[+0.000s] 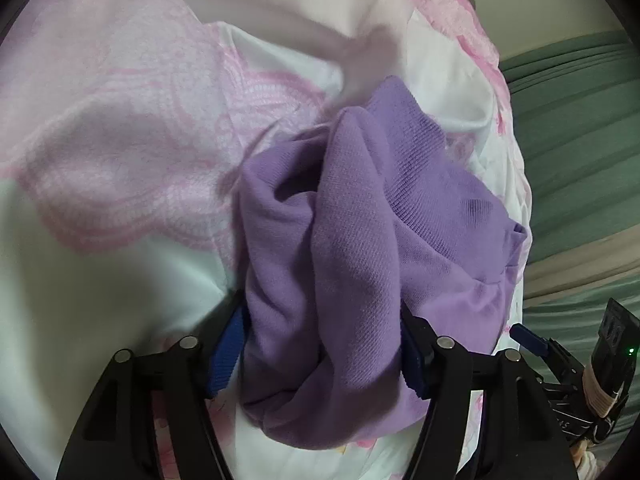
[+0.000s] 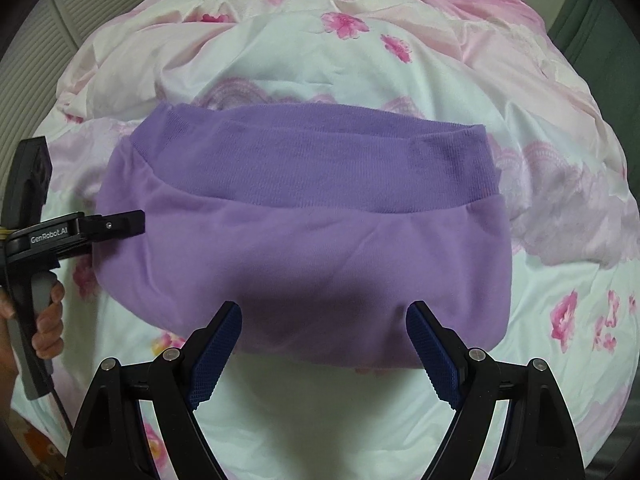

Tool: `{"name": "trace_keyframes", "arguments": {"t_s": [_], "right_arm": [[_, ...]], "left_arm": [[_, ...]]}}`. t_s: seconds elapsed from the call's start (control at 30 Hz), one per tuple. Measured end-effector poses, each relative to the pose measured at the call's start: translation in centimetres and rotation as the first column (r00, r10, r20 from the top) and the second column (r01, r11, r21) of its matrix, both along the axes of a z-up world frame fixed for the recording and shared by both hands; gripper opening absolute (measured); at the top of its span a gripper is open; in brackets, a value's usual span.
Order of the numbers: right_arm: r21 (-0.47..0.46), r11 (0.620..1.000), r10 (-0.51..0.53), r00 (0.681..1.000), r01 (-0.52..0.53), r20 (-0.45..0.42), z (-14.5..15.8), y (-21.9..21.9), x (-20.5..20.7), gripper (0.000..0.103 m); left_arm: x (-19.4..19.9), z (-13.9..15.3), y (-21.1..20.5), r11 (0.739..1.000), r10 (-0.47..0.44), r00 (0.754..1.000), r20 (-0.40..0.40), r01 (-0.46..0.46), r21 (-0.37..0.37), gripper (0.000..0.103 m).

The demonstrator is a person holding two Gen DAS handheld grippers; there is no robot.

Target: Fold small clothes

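A small purple garment (image 2: 304, 240) with a ribbed waistband (image 2: 320, 160) lies folded on a floral bedspread (image 2: 360, 60). My right gripper (image 2: 324, 344) is open at its near edge, the blue pads (image 2: 216, 352) apart on either side of the hem, empty. My left gripper (image 1: 320, 348) has its jaws wide apart with bunched purple cloth (image 1: 332, 260) between them; the pads do not visibly pinch it. The left gripper also shows in the right wrist view (image 2: 120, 222) at the garment's left side, held by a hand.
The pink and white bedspread (image 1: 120, 140) is rumpled around the garment. Green fabric (image 1: 580, 140) lies beyond the bed's right edge. A slatted wall panel (image 2: 48, 40) is at far left. The right gripper's body (image 1: 560, 360) shows at the left wrist view's lower right.
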State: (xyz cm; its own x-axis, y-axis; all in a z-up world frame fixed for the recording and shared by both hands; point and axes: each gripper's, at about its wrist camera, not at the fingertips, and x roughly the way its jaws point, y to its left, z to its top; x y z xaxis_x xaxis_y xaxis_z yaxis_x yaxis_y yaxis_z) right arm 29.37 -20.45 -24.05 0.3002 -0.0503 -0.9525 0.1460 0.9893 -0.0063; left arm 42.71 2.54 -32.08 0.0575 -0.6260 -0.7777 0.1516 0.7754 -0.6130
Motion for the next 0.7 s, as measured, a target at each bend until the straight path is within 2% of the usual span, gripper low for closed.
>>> {"name": "trace_keyframes", "arguments": {"t_s": [0.03, 0.13, 0.27, 0.37, 0.43, 0.57, 0.7], "right_arm": [[0.002, 1.0, -0.008, 1.0, 0.008, -0.001, 0.0, -0.1, 0.1, 0.085], [0.024, 0.999, -0.022, 1.0, 0.022, 0.003, 0.0, -0.4, 0.4, 0.085], [0.036, 0.999, -0.006, 1.0, 0.005, 0.023, 0.1, 0.3, 0.8, 0.084], [0.042, 0.999, 0.017, 0.999, -0.018, 0.036, -0.2, 1.2, 1.5, 0.083], [0.034, 0.999, 0.031, 0.999, -0.032, 0.039, -0.8, 1.9, 2.3, 0.082], [-0.003, 0.999, 0.052, 0.999, -0.052, -0.006, -3.1, 3.0, 4.3, 0.082], [0.008, 0.999, 0.045, 0.997, -0.045, -0.057, -5.5, 3.0, 6.0, 0.083]], "left_arm": [[-0.1, 0.2, -0.2, 1.0, -0.006, 1.0, -0.013, 0.006, -0.009, 0.046], [-0.6, 1.6, -0.7, 1.0, -0.026, 1.0, 0.008, 0.026, 0.005, 0.025], [-2.2, 5.1, -0.3, 0.999, 0.004, 0.996, 0.088, -0.008, 0.037, 0.022], [-3.0, 7.0, 0.2, 0.998, 0.038, 0.992, 0.122, -0.043, 0.045, 0.022], [-3.1, 7.9, 0.1, 0.995, 0.051, 0.989, 0.139, -0.062, 0.076, 0.021], [-3.8, 9.0, -1.4, 0.988, 0.019, 0.987, 0.162, -0.043, 0.15, 0.021], [-3.9, 9.6, -3.4, 0.976, -0.004, 0.985, 0.172, -0.033, 0.214, 0.021]]}}
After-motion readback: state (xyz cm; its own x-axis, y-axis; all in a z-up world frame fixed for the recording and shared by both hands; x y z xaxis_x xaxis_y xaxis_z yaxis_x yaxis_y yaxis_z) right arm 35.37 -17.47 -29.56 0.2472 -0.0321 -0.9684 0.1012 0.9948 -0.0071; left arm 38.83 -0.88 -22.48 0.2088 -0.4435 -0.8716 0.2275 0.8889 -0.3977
